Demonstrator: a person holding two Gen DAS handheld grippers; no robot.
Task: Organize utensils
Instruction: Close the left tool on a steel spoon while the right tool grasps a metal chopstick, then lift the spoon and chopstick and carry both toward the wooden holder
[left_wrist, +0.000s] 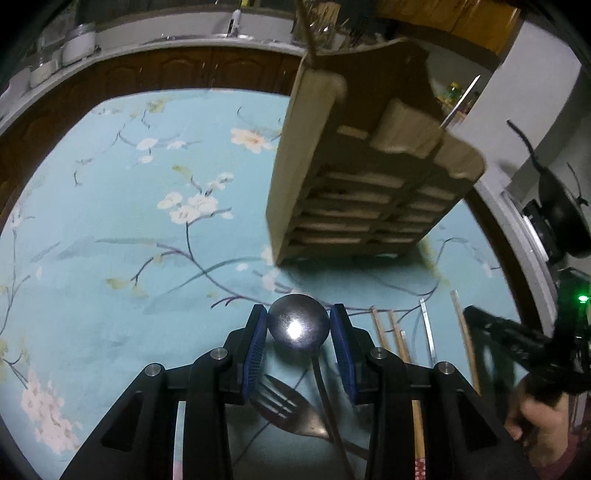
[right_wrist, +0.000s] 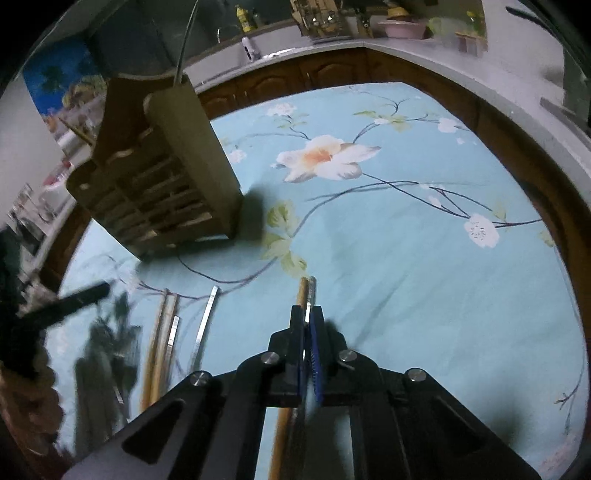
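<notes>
My left gripper (left_wrist: 298, 315) is shut on the round bowl of a metal spoon (left_wrist: 297, 326), a blue pad against each side; the handle trails back under it. A metal fork (left_wrist: 282, 404) lies on the cloth below the fingers. My right gripper (right_wrist: 307, 314) is shut on two chopsticks (right_wrist: 307, 290), one wooden and one metal, whose tips stick out ahead of the pads. A slatted wooden utensil holder (left_wrist: 369, 173) (right_wrist: 166, 177) stands on the table beyond both grippers, some utensils poking from its top. Several loose wooden and metal chopsticks (left_wrist: 397, 332) (right_wrist: 168, 332) lie between the grippers.
A light-blue floral tablecloth (left_wrist: 147, 240) (right_wrist: 406, 240) covers the table. Brown cabinets under a pale counter (right_wrist: 332, 70) run behind it, with white jars (left_wrist: 77, 44) and a black pan (left_wrist: 561, 206). A hand (left_wrist: 535, 417) holds the blurred right gripper at the left view's right edge.
</notes>
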